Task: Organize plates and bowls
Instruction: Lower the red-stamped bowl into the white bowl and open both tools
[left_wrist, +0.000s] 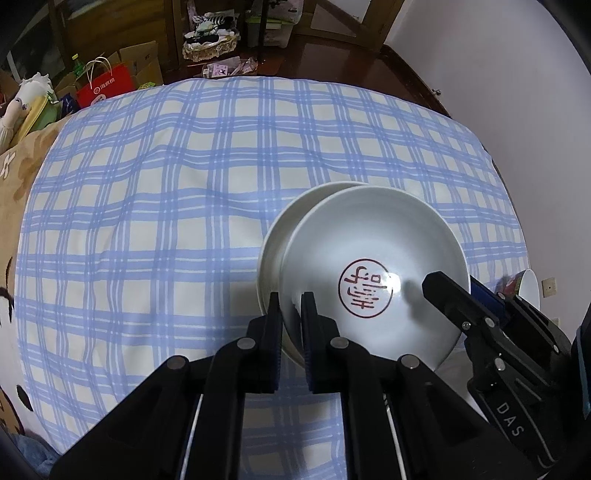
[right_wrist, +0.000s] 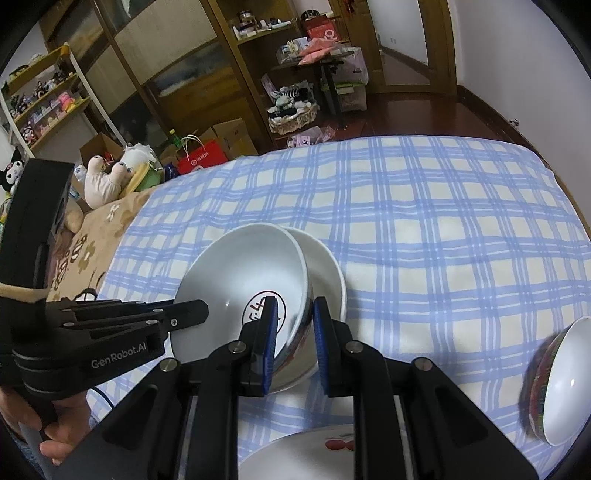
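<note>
Left wrist view: left gripper (left_wrist: 291, 306) pinching the near rim of a white bowl (left_wrist: 373, 273) with a red seal mark inside. Bowl tilted, overlapping a second white bowl (left_wrist: 275, 240) just behind it; whether they touch, cannot tell. Both toward the right edge of the blue-checked cloth (left_wrist: 166, 203). Right gripper (left_wrist: 439, 286) at the bowl's right rim.

Right wrist view: right gripper (right_wrist: 293, 317) pinching the sealed bowl's (right_wrist: 240, 273) wall, one pad inside, one outside. Second bowl (right_wrist: 325, 269) just beside it. Left gripper (right_wrist: 192, 310) at the far rim. A patterned bowl (right_wrist: 565, 380) near the cloth's (right_wrist: 443, 221) right edge; a plate (right_wrist: 295, 458) at the near edge.
</note>
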